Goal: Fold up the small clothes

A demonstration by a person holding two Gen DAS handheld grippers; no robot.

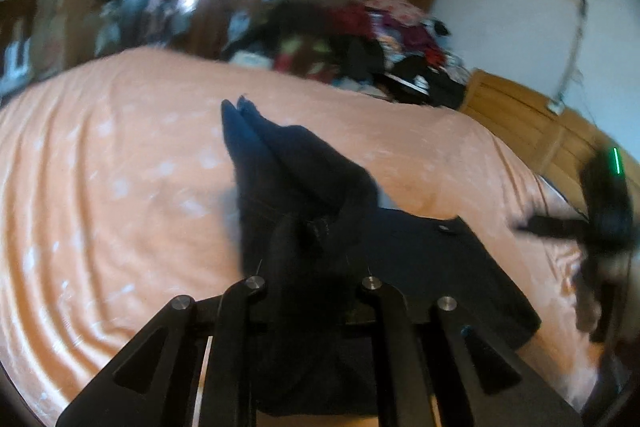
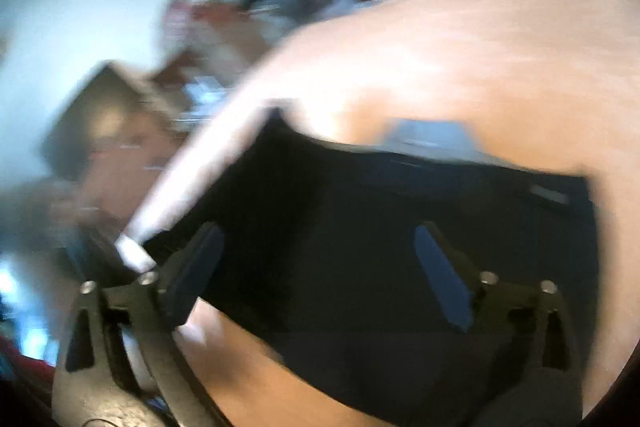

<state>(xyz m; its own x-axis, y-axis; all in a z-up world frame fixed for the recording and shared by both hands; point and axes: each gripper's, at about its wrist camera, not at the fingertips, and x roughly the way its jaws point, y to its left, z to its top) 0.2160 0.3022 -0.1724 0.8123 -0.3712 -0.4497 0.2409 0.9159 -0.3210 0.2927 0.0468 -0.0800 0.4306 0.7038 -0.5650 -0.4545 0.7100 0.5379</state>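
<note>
On the bed (image 1: 120, 155), left hand-held gripper (image 1: 316, 247) pinches dark shorts (image 1: 420, 259); right hand-held gripper (image 2: 320, 267) spread wide above them.

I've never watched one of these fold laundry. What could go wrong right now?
The left gripper seems to pinch only a bunched bit of the dark garment, so it might slip free. The right gripper hangs open above the cloth and the picture is blurred, so a quick grab might miss or catch the bedsheet.
</note>
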